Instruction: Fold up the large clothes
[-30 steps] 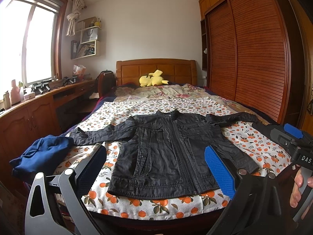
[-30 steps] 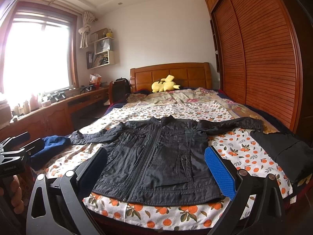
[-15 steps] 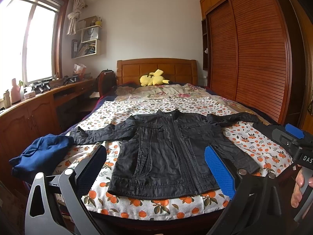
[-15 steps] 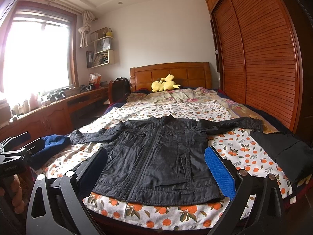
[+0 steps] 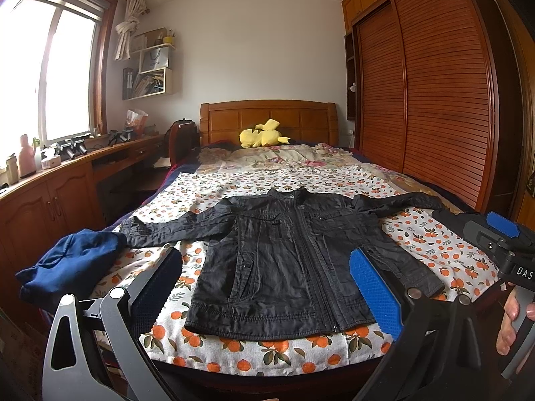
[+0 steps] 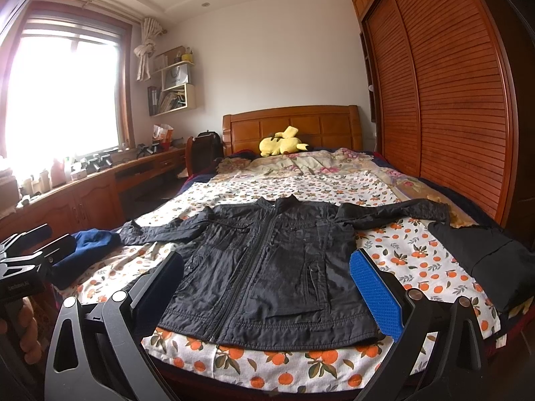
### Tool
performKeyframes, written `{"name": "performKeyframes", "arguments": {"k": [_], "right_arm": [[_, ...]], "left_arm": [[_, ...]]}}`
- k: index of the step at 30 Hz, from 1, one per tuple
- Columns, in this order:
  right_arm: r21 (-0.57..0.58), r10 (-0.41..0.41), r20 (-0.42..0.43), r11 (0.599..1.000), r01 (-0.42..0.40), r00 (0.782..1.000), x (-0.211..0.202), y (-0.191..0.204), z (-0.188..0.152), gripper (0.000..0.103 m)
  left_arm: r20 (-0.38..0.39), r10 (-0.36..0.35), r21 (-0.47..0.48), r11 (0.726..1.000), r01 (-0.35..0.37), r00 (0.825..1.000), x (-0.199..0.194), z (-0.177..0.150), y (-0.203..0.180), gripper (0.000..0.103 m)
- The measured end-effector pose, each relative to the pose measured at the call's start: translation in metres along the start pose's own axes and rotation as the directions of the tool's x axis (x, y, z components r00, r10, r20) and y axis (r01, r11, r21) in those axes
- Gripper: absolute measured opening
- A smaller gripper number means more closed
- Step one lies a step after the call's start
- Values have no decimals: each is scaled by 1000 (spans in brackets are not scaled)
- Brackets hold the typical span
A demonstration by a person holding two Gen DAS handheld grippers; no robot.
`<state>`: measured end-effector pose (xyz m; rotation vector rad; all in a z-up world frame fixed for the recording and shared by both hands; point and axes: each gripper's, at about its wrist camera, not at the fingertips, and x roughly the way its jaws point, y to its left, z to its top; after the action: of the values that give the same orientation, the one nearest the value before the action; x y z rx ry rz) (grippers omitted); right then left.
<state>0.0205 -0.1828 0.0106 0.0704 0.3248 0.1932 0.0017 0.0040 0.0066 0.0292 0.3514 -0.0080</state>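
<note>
A black zip jacket (image 5: 287, 260) lies flat and face up on the bed, collar toward the headboard, both sleeves spread out; it also shows in the right wrist view (image 6: 267, 267). My left gripper (image 5: 264, 287) is open and empty, held above the foot of the bed short of the jacket's hem. My right gripper (image 6: 265, 287) is open and empty at about the same distance from the hem. Each gripper shows at the edge of the other's view, the right gripper (image 5: 501, 244) and the left gripper (image 6: 23, 260).
The bed (image 5: 267, 354) has an orange-print sheet. A blue garment (image 5: 70, 264) lies at its left edge, a dark garment (image 6: 481, 260) at its right edge. A yellow plush (image 5: 262, 133) sits by the headboard. A wardrobe (image 5: 434, 100) stands right, a desk (image 5: 67, 180) left.
Both grippers have drifted slightly; the jacket sits a little lower in both views. Nothing was grasped or released.
</note>
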Motion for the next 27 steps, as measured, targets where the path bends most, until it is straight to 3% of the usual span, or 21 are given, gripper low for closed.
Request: {"name": "performKeyframes", "arguments": {"k": [16, 27], "right_arm": [[-3, -1, -4, 1000, 1, 1000, 1, 2, -2, 96], [-22, 13, -51, 1000, -14, 999, 27, 12, -17, 96]], "left_arm": [[0, 2, -1, 1000, -2, 1000, 2, -1, 1, 101], [-40, 27, -14, 1000, -27, 999, 22, -17, 10, 101]]}}
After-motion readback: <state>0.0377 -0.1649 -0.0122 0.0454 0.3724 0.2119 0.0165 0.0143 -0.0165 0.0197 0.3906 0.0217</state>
